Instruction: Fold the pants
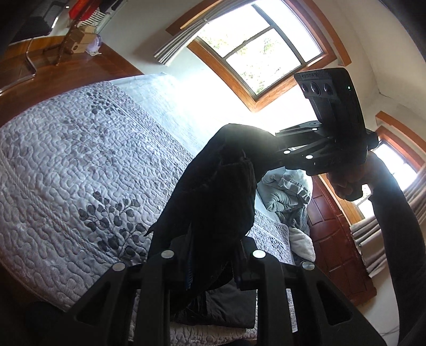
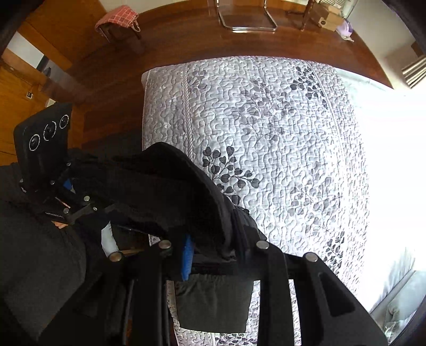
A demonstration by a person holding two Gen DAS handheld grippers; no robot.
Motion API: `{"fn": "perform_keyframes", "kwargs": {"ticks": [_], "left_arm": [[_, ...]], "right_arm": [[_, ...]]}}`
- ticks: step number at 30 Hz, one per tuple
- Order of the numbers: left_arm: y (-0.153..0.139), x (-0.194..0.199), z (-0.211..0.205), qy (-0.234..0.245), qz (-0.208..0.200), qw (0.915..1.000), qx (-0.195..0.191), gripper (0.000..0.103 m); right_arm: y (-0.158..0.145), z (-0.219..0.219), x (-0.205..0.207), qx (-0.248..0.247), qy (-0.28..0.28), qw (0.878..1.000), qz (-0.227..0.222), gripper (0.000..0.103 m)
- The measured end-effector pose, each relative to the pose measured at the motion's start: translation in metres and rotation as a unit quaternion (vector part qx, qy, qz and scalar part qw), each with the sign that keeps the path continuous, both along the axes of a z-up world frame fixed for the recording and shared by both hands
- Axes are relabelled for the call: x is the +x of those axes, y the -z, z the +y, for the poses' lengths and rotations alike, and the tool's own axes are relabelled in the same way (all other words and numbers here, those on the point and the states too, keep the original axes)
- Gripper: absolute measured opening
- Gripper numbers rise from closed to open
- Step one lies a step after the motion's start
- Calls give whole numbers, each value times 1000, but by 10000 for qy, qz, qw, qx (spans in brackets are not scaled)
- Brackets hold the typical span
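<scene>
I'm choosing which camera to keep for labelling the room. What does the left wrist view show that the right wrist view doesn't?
Only the left wrist view shows the window, the crumpled grey bedding by the wooden door, and the right gripper from outside. Only the right wrist view shows the red checked cloth on a stool and the left gripper from outside. Both show the black pants stretched between the two shut grippers above the quilted bedspread, and a dark folded piece lying on it.

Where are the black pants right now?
The black pants hang above the quilted bed, stretched between the left hand-held gripper and the right hand-held gripper, both clamped on the cloth.
</scene>
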State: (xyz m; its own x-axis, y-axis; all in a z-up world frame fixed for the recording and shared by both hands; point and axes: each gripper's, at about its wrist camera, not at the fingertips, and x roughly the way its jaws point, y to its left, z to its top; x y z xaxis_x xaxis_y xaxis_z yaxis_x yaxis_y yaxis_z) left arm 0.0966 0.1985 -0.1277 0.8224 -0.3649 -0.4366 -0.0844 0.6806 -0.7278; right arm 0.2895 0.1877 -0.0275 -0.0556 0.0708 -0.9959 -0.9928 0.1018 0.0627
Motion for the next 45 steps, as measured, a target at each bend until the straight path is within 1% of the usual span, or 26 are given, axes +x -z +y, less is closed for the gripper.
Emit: {"fn": "perform_keyframes", "kwargs": {"ticks": [10, 15, 23, 31, 45], "left_arm": [[-32, 9, -66, 527, -67, 9971, 540, 22], [-40, 13, -96, 701, -48, 9944, 790, 22], [-48, 22, -137, 1010, -56, 9897, 1013, 22], [-52, 28, -170, 1251, -48, 9842, 1249, 22], [-51, 28, -201, 1596, 19, 9753, 1528, 22]], "right_arm": [[-23, -68, -15, 216, 289, 9987, -364, 23], [-27, -101, -20, 351, 392, 9973, -507, 22], [-30, -146, -24, 447, 562, 9952, -660, 22], [-27, -183, -31, 490, 616, 9930, -881, 21], [-16, -220, -42, 469, 558, 9902, -1192, 21]]}}
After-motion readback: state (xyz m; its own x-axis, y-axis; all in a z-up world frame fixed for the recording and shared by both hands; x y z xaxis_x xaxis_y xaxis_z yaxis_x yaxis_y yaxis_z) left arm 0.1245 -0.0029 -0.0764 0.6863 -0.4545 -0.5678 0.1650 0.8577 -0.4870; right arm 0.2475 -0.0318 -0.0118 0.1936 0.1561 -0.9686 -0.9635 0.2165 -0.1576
